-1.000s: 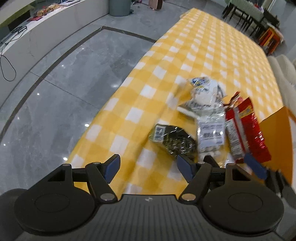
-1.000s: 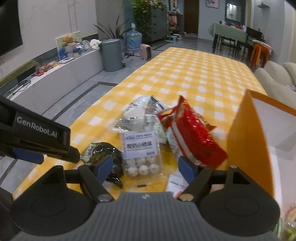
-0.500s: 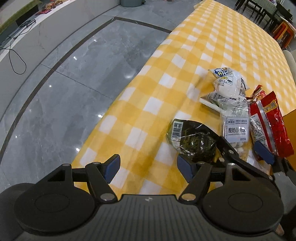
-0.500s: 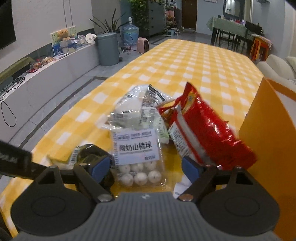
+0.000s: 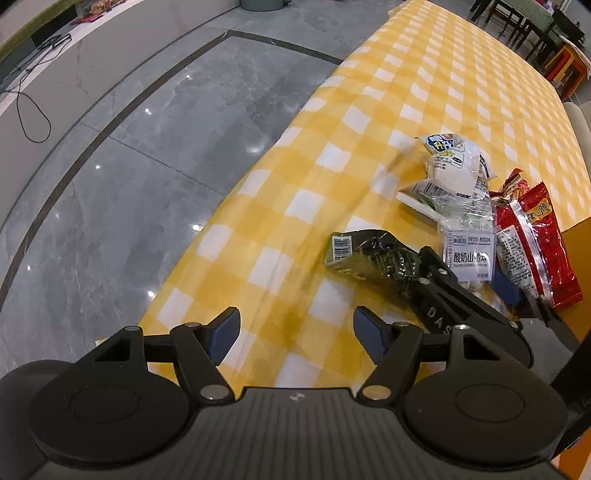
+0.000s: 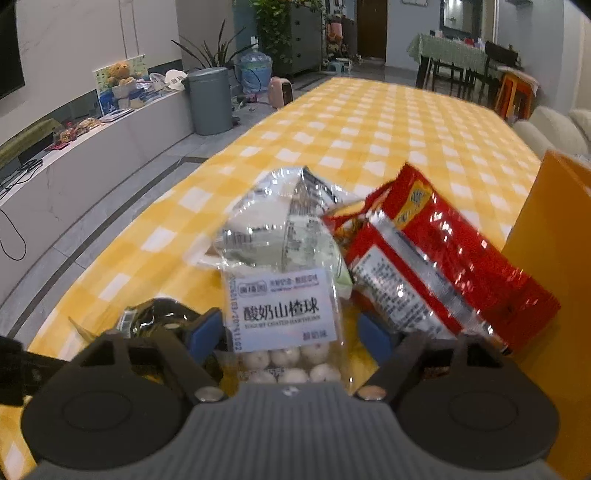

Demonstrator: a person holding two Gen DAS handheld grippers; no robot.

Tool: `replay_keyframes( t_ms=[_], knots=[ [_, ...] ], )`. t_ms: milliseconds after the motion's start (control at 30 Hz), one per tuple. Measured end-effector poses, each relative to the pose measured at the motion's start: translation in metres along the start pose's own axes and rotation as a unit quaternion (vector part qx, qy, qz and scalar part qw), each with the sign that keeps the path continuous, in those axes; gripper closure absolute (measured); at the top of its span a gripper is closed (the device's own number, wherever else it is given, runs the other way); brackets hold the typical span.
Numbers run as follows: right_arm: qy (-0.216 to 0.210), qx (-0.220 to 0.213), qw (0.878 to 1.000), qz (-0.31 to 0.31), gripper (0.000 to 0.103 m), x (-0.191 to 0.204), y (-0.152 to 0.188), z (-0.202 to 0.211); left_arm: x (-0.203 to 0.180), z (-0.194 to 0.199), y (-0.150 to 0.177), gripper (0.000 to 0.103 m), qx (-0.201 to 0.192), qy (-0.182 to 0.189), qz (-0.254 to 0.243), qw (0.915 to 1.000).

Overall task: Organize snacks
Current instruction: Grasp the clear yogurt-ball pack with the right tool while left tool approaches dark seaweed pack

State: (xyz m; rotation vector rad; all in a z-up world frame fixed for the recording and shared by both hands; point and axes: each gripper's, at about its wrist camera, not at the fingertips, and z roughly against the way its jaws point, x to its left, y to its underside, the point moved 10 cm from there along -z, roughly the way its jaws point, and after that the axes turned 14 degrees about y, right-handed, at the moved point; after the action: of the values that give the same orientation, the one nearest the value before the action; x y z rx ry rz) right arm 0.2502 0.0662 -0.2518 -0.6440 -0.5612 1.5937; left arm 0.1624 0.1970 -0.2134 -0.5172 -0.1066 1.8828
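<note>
Since a second ago my right gripper (image 6: 291,338) has dropped in over the clear pack of yogurt hawthorn balls (image 6: 284,314) near the table's (image 5: 424,92) near edge, jaws just narrowing astride it (pads not yet pressing, I judge). Picking is the step; next I close, then lift toward the orange box (image 6: 554,236). My left gripper (image 5: 295,328) hangs wide, empty.

Glossy grey marble-look floor (image 5: 122,177) with dark inlay lines, ceiling lights glinting off it. A long pale low ledge (image 6: 92,147) runs along the wall (image 6: 74,33), with a grey bin (image 6: 208,99) at its end. Beyond the desk's far edge: leafy plant (image 6: 280,14), water jug (image 6: 255,74), dining table (image 6: 454,51) with dark chairs.
</note>
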Motion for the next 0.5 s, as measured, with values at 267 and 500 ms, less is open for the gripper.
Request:
replay_keyframes(
  t_ms=[267,500],
  knots=[
    [-0.011,0.008,1.0,-0.017,0.046,-0.003,0.002,0.005,-0.003,0.0,0.001,0.021,0.002,0.012,0.004,0.9999],
    [-0.019,0.01,1.0,0.002,0.048,-0.002,0.011,0.018,-0.006,0.005,0.002,0.021,-0.003,0.019,0.005,0.9998]
  ],
)
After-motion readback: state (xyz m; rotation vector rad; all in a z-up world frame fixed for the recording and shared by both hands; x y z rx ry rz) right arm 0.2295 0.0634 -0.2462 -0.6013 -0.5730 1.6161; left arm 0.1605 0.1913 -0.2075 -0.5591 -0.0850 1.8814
